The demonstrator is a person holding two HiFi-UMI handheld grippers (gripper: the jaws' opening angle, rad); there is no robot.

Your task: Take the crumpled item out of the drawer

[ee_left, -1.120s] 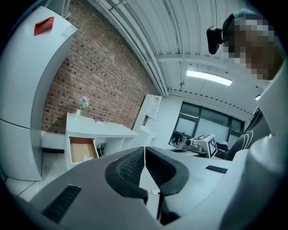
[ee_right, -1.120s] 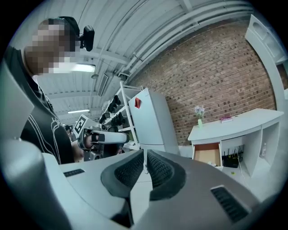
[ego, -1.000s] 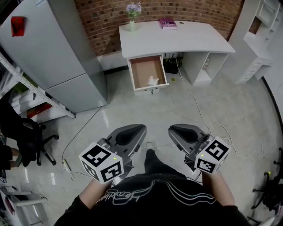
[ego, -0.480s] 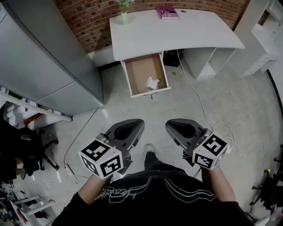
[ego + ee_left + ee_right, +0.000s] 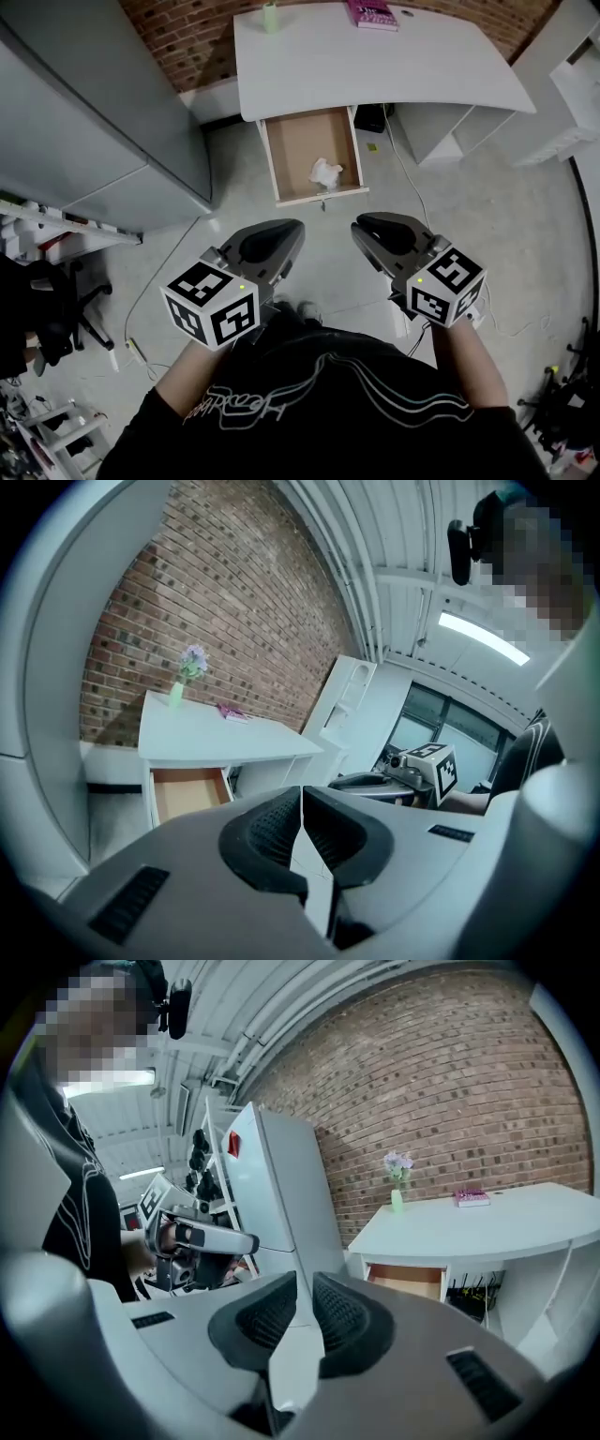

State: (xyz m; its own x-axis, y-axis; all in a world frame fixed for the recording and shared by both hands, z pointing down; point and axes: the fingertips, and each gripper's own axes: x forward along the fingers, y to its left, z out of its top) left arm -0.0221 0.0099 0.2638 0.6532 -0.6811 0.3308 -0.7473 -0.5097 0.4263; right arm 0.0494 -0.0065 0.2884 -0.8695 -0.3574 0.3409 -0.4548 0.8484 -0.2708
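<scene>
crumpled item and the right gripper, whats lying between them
In the head view, only the open drawer's front wall and a stretch of bare floor separate the crumpled item from the right gripper.

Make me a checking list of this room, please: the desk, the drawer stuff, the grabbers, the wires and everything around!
Surface: white desk, top mostly bare.
Job's things: drawer open; crumpled item lies inside, near its front.
Clutter: pink book and green vase at the desk's back.
Grippers: left gripper and right gripper both shut, empty, over the floor, short of the drawer.
Cables: white cable on the floor right of the drawer.
Surroundings: grey cabinet, brick wall, office chair, white shelves.
</scene>
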